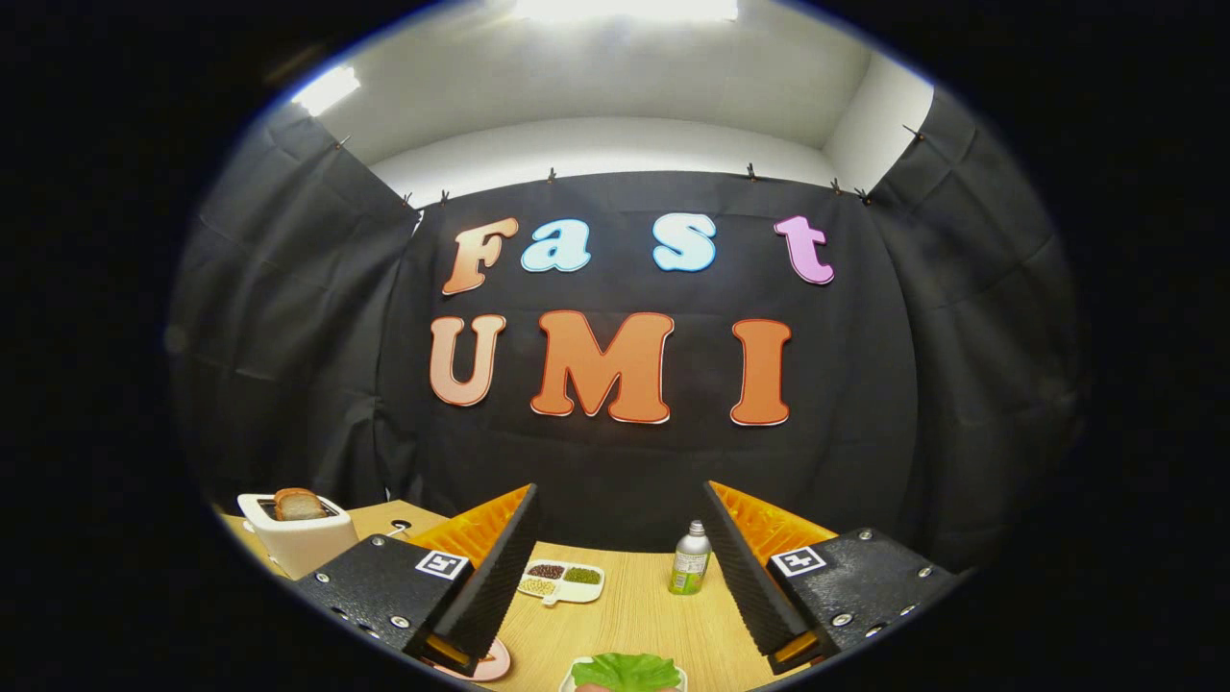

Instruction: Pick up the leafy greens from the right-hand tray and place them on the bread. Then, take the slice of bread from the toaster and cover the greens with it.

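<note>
My gripper (620,577) is open and held above the wooden table (634,615), with nothing between its fingers. Between the fingers and close under them lie the leafy greens (627,670) on a white tray (569,678). A white toaster (293,533) stands beyond the left finger, and a brown slice of bread (299,504) sticks up out of its slot. By the left finger's tip the rim of a pink plate (492,663) peeks out; what lies on it is hidden.
A white divided dish (562,581) with beans and seeds lies on the table ahead between the fingers. A small bottle with a green label (690,559) stands upright near the right finger. Black cloth walls close the booth behind the table.
</note>
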`<state>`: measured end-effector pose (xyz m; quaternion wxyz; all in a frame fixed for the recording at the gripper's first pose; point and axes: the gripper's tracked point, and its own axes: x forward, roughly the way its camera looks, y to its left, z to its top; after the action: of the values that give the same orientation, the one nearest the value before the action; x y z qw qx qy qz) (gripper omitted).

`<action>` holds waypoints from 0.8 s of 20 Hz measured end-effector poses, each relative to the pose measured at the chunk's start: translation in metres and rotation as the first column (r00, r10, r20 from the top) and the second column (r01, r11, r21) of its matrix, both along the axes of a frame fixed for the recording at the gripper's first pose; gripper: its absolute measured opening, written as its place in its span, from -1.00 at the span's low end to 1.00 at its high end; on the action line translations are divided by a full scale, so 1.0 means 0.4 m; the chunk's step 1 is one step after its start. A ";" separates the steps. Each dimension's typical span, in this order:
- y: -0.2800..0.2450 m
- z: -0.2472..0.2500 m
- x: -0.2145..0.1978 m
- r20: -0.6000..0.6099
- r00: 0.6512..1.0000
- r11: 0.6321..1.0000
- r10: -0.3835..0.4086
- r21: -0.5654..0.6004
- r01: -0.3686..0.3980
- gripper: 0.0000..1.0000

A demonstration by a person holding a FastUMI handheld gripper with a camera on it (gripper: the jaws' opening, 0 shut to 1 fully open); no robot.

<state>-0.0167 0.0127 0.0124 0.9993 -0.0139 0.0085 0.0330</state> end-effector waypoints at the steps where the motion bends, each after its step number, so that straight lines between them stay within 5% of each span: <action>1: -0.002 -0.003 -0.001 -0.004 1.000 1.000 0.001 0.004 -0.001 0.97; 10: -0.051 -0.033 0.011 -0.047 0.999 0.999 -0.016 0.033 0.018 0.96; 16: -0.059 -0.160 0.040 -0.282 0.959 0.999 0.028 0.034 -0.019 0.97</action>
<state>-0.0006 -0.0107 -0.0517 0.9875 0.0065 0.1504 0.0465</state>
